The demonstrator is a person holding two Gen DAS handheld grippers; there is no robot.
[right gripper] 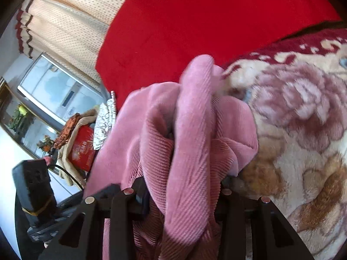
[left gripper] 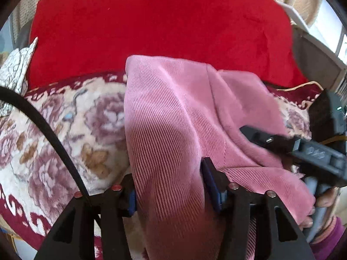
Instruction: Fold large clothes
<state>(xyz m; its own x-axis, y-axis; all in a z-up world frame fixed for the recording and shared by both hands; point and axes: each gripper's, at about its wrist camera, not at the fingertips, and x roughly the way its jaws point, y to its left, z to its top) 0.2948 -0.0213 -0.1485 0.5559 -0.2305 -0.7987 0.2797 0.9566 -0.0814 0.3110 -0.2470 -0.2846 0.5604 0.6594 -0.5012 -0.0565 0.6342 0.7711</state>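
Note:
A pink ribbed garment [left gripper: 173,112] lies draped over the floral blanket and runs down between the fingers of my left gripper [left gripper: 169,186], which is closed on a wide band of it. In the right wrist view the same pink garment [right gripper: 190,130] is bunched in folds between the fingers of my right gripper [right gripper: 182,186], which is closed on it. The right gripper's black body [left gripper: 303,149] shows at the right of the left wrist view, resting against the cloth. The left gripper's body [right gripper: 34,182] shows at the lower left of the right wrist view.
A floral cream and maroon blanket [left gripper: 65,130] covers the surface under the garment. A red cushion [left gripper: 151,21] stands behind it. A patterned white pillow [left gripper: 15,69] is at the left. A window [right gripper: 54,91], dotted curtains [right gripper: 71,17] and a cluttered shelf are at the left of the right wrist view.

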